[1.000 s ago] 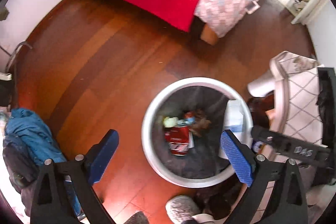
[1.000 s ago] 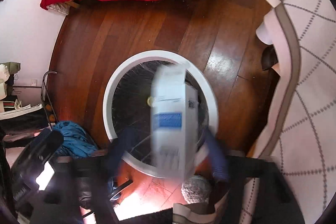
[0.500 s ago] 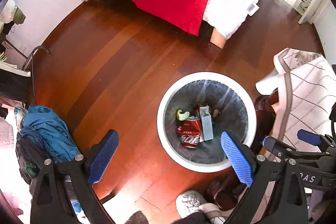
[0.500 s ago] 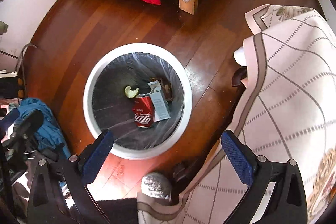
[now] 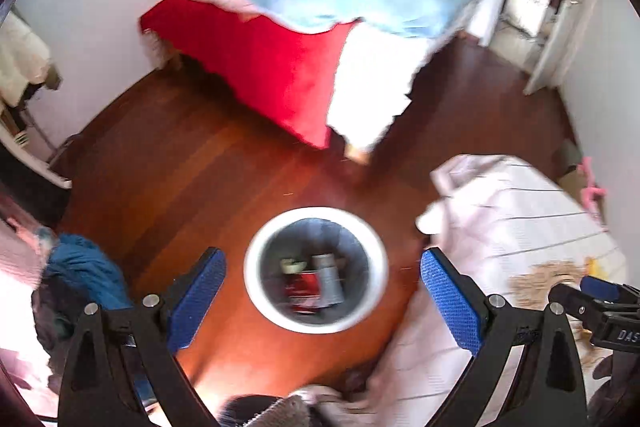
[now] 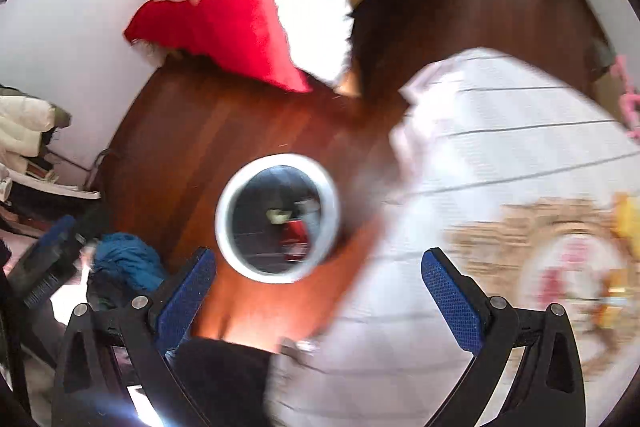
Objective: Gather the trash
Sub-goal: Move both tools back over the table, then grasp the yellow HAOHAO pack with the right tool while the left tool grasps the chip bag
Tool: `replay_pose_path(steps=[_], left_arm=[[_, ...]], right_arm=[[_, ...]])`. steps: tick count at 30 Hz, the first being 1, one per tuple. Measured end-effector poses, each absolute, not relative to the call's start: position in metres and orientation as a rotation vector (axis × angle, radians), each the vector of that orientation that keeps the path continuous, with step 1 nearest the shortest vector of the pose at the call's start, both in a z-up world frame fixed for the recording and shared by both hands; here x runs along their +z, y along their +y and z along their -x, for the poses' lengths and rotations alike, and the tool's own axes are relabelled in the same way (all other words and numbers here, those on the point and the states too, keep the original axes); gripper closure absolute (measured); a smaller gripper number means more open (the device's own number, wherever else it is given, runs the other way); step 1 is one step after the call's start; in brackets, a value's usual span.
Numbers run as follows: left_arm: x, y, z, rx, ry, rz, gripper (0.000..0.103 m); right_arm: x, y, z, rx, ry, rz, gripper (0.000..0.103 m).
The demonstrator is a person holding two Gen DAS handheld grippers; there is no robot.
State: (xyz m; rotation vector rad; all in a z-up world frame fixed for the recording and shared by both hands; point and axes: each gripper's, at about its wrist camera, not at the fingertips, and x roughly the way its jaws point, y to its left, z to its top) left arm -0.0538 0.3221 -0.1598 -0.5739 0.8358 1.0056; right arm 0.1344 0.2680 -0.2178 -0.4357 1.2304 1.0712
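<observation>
I have both grippers up above the white bin [image 5: 376, 247], which stands on the wooden floor [image 5: 192, 187] and shows blurred in both wrist views. My left gripper [image 5: 324, 299] is released, its blue pads spread wide with nothing between them, only the bin far below. My right gripper [image 6: 318, 301] is likewise let go; its jaws have just been opening to full spread and they are empty. Inside the bin, on the dark liner, I can make out a red can [image 5: 306, 285], a pale carton [image 5: 330, 277] just to its right and touching it, and a small yellowish scrap [image 5: 292, 264] on the far left side of the pile. To the right of the bin lies a pale patterned rug [image 5: 520, 227], its near-left corner folded over. Far across the floor stands the bed [image 5: 372, 83] with a red blanket [image 5: 276, 75] hanging off its side and light blue bedding on top. A heap of blue clothes [image 5: 84, 275] sits on the floor to the near left of the bin. At the right edge of the left wrist view I see the tip of my right gripper.
</observation>
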Motion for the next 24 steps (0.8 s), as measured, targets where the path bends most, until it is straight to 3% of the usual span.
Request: replay_pose_path(steps=[5,12,20,23,24], left_arm=[[-0.185,0.256,-0.054,0.818,0.937,0.528,0.001],[-0.269,0.176,-0.194,0.678,1.132,0.509,0.001],[-0.315,0.167,-0.231,0.713,1.232,0.486,0.001],[-0.318,0.171,-0.23,0.7,1.22,0.511,0.0],[-0.318,0.171,-0.23,0.694,1.219,0.513,0.0]], right_arm=[[-0.212,0.173,-0.236,0.87,1.238,0.57,0.0],[-0.259,0.102,-0.361,0.7,1.295,0.825,0.0],[-0.323,0.114,-0.421,0.777,1.288,0.982,0.001],[-0.334,0.12,-0.432,0.843,1.288,0.962,0.006],[-0.333,0.12,-0.436,0.87,1.295,0.922,0.013]])
